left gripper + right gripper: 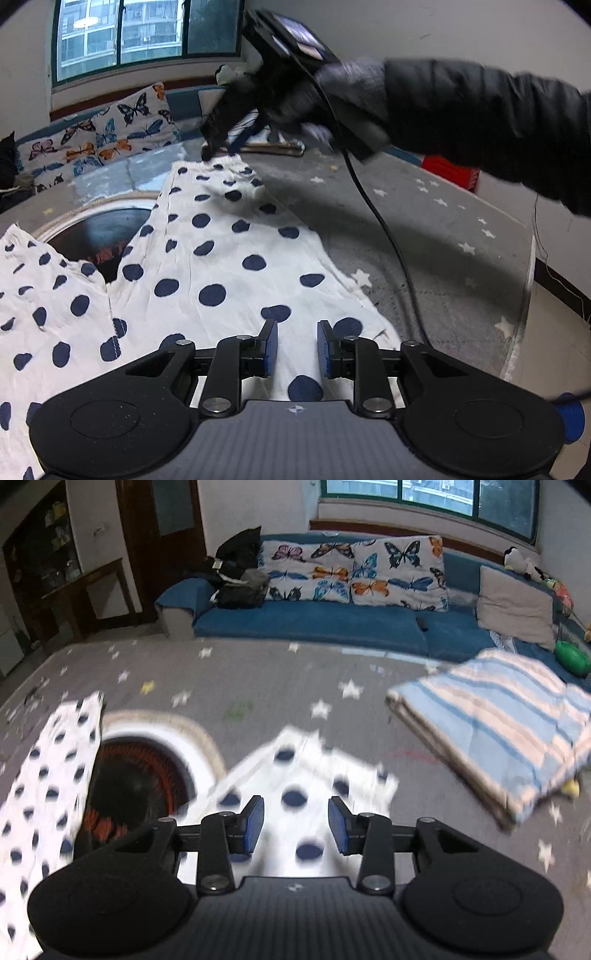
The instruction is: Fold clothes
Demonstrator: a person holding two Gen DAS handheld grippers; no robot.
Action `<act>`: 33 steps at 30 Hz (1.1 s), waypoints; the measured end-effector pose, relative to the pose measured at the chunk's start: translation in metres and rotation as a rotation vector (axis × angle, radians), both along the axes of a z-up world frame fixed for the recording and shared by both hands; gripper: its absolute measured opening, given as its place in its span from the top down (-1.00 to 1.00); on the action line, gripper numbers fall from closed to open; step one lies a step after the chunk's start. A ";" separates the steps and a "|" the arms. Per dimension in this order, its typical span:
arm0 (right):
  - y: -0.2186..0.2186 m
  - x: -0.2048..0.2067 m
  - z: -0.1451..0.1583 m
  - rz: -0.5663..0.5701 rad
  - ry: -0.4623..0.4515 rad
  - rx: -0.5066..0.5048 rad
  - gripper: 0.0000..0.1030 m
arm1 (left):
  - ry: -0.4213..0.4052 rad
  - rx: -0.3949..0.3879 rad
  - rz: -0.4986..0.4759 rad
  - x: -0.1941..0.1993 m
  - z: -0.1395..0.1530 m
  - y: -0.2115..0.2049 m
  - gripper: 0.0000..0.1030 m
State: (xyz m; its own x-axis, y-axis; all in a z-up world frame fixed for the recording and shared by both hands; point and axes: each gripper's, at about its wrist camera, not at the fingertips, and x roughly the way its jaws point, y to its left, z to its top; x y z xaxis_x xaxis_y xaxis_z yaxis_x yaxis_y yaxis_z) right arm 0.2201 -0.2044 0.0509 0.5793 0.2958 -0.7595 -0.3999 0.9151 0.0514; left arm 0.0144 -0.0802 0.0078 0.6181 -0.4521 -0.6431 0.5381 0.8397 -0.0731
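A white garment with dark blue dots (221, 266) lies spread on the grey star-patterned tabletop cover (436, 236), its two legs parting around a round dark opening (99, 236) in the surface. The left tool (293, 345) hovers low over the near part of the cloth, its blue pads a narrow gap apart with nothing pinched between them. The right tool (221, 146), held by a gloved hand (332, 99), reaches the garment's far hem; its own view is blurred, pads (255, 821) apart above the dotted fabric, no cloth clamped. A folded blue-striped cloth (498, 723) sits toward the tabletop's right edge. Bare cover stretches between the garment and that edge.
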 end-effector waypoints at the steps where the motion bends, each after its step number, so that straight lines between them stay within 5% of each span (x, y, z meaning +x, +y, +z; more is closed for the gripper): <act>1: 0.000 -0.007 -0.006 0.009 0.008 0.000 0.26 | 0.001 0.003 -0.007 -0.002 -0.001 -0.002 0.49; 8: 0.006 -0.026 -0.034 0.012 -0.015 -0.029 0.25 | 0.022 0.025 -0.047 -0.015 -0.009 -0.014 0.49; 33: -0.060 -0.072 -0.010 -0.117 -0.033 -0.020 0.14 | -0.057 0.088 -0.131 -0.078 0.002 -0.029 0.09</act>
State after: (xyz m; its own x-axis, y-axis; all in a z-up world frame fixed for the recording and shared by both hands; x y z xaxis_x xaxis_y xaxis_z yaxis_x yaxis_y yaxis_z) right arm 0.1478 -0.2646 0.0407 0.6334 0.2096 -0.7449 -0.2915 0.9563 0.0212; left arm -0.0632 -0.1090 0.0095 0.5939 -0.4746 -0.6497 0.6448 0.7637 0.0315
